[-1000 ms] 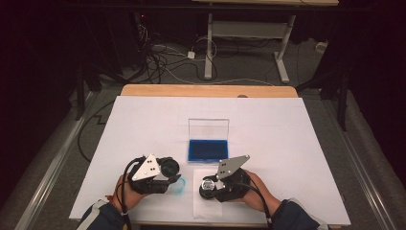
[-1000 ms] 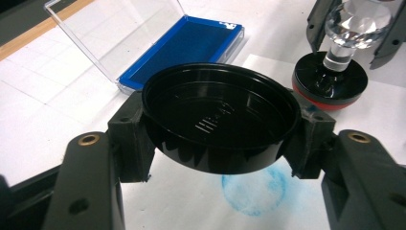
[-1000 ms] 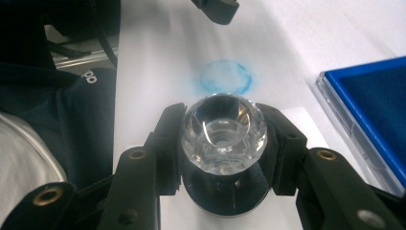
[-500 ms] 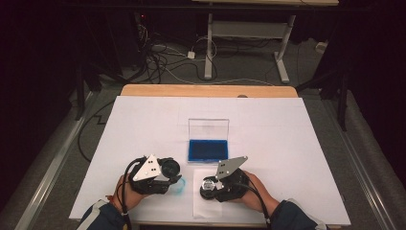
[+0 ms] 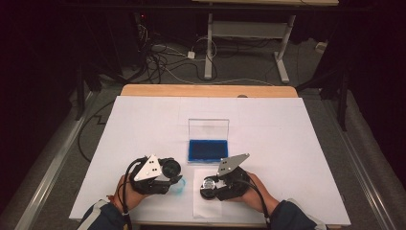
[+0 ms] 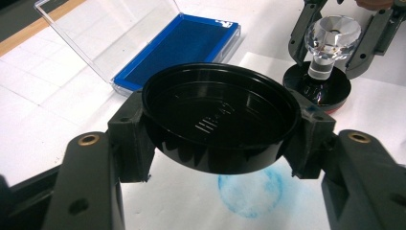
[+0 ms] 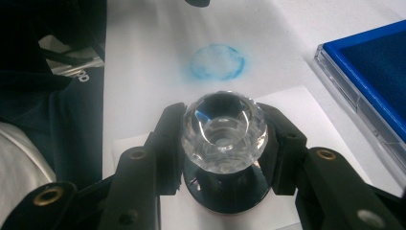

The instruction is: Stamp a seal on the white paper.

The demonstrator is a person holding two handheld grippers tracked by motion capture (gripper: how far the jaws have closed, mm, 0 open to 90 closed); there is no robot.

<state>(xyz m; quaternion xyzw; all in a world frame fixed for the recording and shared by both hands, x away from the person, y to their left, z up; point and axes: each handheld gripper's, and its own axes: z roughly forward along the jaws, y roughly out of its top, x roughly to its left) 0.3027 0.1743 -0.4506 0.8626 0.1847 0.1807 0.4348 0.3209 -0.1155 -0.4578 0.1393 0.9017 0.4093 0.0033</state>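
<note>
**A:** Where do you stand with the stamping?

**B:** Your left claw (image 6: 218,158) is clamped on the black round cap (image 6: 218,120), the pads pressing its rim from both sides, and it hangs just above the counter (image 5: 297,139) with its hollow side up. Your right claw (image 7: 224,143) is closed on the clear faceted knob (image 7: 224,125) of the stamp (image 6: 317,86), whose black base sits down on the small white sheet of paper (image 7: 306,103).

**A:** So the cap is off and the stamp is on the paper. Is a print made?

**B:** One blurry blue ring mark (image 7: 216,62) lies on the counter cover just beside the sheet, under the cap you hold. Whether the stamp is leaving a print on the sheet now, you cannot tell, since the base hides the spot.

**A:** And the ink pad?

**B:** The blue ink pad (image 5: 208,150) lies open with its clear lid (image 5: 208,128) standing up, near and beyond both claws.

**A:** What is left, then?

**B:** By my reckoning: you lift the stamp to check the print, fit the cap back on the base, then close the lid. You look past the halfway mark.
</note>
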